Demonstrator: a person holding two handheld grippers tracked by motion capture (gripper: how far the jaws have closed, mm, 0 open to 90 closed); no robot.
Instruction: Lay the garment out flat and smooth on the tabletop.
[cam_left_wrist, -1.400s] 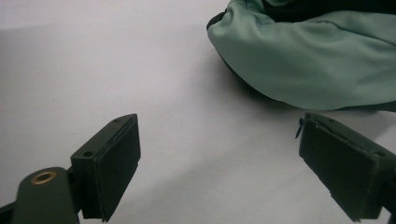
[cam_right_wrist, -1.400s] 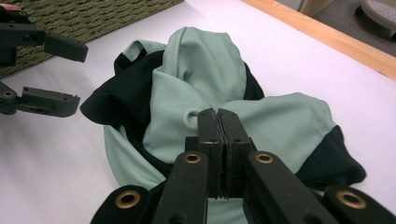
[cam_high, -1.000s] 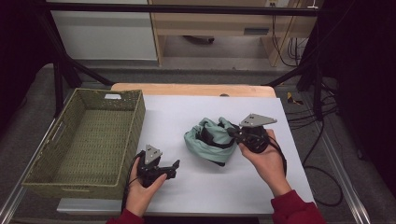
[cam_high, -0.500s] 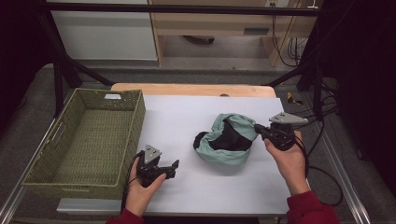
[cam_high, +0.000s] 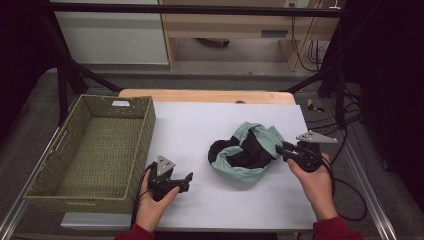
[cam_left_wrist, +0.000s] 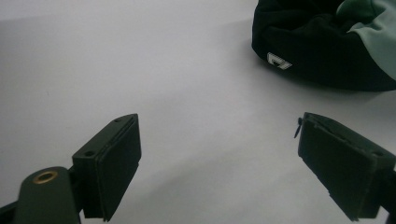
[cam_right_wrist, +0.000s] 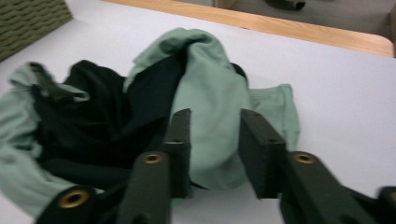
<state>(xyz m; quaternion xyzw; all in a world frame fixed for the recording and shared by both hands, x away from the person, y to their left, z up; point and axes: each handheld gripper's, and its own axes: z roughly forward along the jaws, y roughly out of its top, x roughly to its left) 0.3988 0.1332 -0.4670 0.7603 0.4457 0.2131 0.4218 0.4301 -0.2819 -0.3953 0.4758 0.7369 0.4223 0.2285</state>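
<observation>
A crumpled mint-green and black garment (cam_high: 245, 152) lies on the white table (cam_high: 200, 125), right of centre. My right gripper (cam_high: 280, 148) sits at the garment's right edge, pointing left. In the right gripper view its jaws (cam_right_wrist: 215, 114) have just been opening; a fold of the green cloth (cam_right_wrist: 210, 93) lies between them and the pads stand apart from it. My left gripper (cam_high: 187, 181) rests near the front edge, left of the garment, wide open with bare table between its jaws (cam_left_wrist: 219, 158). The garment's black part with a small white logo (cam_left_wrist: 279, 60) shows at the upper right of the left gripper view.
A green woven basket (cam_high: 142, 145) stands along the table's left side, its corner (cam_right_wrist: 28, 16) at the upper left of the right gripper view. A wooden strip (cam_high: 205, 95) runs along the far edge. Cables (cam_high: 345, 190) trail off to the right.
My right gripper moved to the right and a little down, dragging the garment with it from the centre, and its jaws have parted off the cloth. The left gripper stayed put.
</observation>
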